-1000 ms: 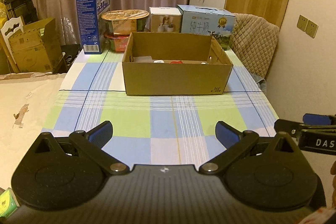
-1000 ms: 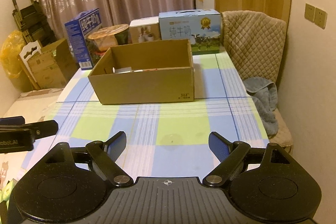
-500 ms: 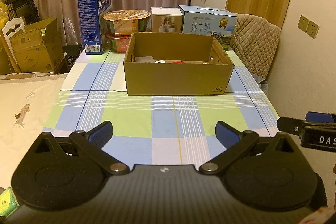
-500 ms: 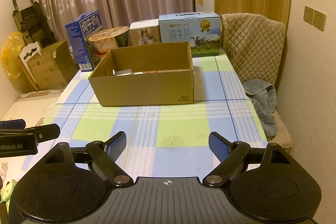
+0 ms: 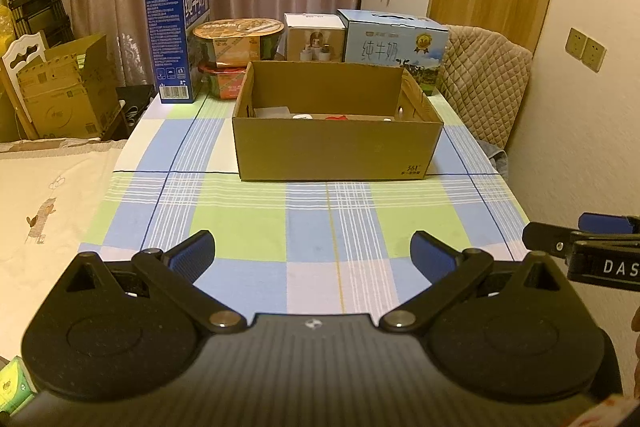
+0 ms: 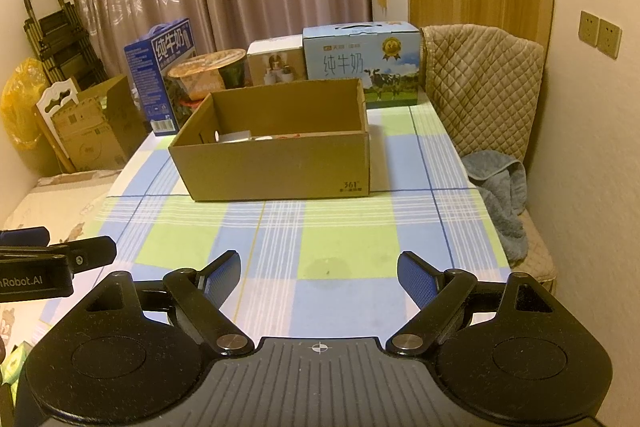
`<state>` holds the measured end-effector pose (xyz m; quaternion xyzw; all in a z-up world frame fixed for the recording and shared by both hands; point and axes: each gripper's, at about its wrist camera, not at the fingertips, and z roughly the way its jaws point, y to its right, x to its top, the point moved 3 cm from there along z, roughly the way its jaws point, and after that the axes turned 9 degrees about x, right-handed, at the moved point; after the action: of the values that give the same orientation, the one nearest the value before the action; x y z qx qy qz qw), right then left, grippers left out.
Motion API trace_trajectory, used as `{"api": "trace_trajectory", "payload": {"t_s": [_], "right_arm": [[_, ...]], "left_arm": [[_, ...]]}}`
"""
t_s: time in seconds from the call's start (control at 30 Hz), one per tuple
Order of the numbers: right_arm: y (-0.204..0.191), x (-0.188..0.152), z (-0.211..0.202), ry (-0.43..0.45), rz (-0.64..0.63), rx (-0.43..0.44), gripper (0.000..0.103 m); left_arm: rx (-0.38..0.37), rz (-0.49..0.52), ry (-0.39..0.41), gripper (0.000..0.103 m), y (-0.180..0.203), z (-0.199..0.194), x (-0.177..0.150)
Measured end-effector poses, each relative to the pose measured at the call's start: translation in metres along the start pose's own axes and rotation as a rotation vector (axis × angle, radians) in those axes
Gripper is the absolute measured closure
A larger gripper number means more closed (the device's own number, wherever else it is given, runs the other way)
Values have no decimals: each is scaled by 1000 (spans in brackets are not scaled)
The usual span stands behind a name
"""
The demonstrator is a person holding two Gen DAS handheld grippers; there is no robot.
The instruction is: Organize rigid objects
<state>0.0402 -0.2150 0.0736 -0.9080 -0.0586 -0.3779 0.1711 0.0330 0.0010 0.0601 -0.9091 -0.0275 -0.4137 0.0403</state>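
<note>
Checked tablecloth (image 5: pixel 240 227), cardboard box (image 5: pixel 336 151) mid-table; my left gripper (image 5: pixel 312 251) and right gripper (image 6: pixel 319 281) both spread, empty

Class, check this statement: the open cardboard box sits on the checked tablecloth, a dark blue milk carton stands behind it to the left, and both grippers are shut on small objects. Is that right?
One part is wrong. The cardboard box and the dark blue milk carton are as stated, but the left gripper and the right gripper are open with nothing between their fingers. Each wrist view shows this.

Matt cardboard box (image 5: pixel 336 151), woven checked tablecloth (image 5: pixel 240 227), quilted chair cover (image 6: pixel 480 87)
</note>
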Motion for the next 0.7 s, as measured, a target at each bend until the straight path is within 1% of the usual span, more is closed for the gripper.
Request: {"api": "trace_trajectory", "payload": {"t_s": [0.7], "right_arm": [[4, 0, -1, 1, 7, -3, 20]], "left_arm": [[-3, 3, -2, 1, 4, 1, 0]]}}
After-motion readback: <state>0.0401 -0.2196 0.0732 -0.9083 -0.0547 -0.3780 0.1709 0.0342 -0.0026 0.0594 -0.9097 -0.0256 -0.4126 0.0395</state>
